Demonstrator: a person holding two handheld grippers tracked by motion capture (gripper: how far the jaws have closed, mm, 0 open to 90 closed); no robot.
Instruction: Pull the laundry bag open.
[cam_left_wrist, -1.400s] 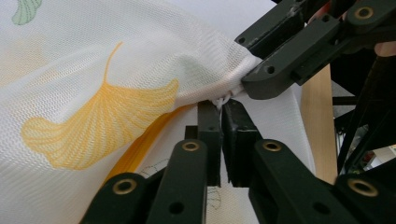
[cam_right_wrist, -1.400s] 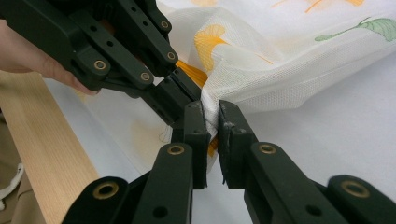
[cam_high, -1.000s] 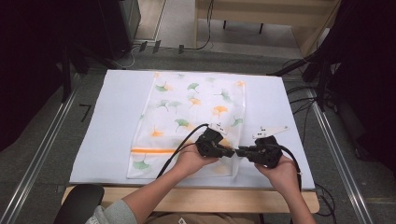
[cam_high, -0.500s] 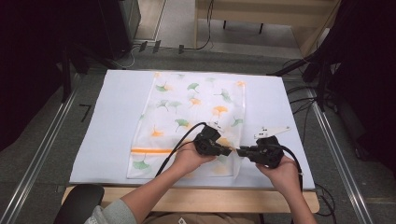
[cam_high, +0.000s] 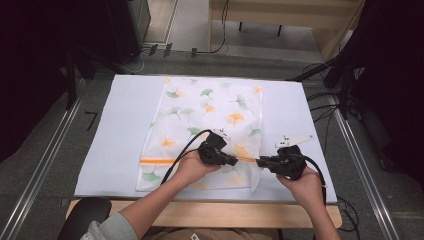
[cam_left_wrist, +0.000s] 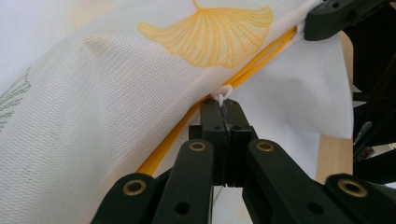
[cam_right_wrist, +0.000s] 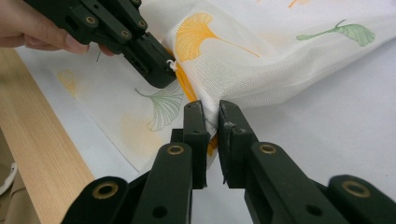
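Lying flat on the white table cover, a fine-mesh laundry bag printed with green and orange ginkgo leaves is seen, crossed near its near end by an orange zip. The left gripper is clamped tight on the zip's small white pull loop. The right gripper (jaws almost together) pinches the bag's right edge at the zip's end.

A white mat covers the wooden table; black cables cross the floor behind.
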